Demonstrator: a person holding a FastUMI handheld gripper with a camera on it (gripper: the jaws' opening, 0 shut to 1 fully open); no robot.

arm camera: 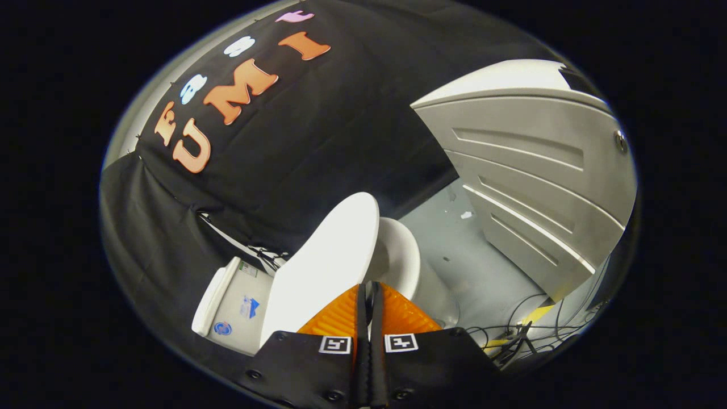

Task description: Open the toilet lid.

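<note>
The white toilet lid (324, 267) stands lifted off the seat, tilted up toward the tank (230, 304). Its thin front edge runs down into the narrow slit between my fingers. My gripper (368, 288) is shut on that edge, with one finger on each face of the lid. Just beyond the fingers, on the far side of the lid, the white seat and bowl (400, 255) lie uncovered. The fingers hide the part of the lid that they hold.
A large white panelled cabinet (528, 165) stands across the grey floor (471, 267) from the toilet. Loose cables (528, 332) and a strip of yellow tape lie on the floor near the cabinet's foot. Black cloth hangs behind the tank.
</note>
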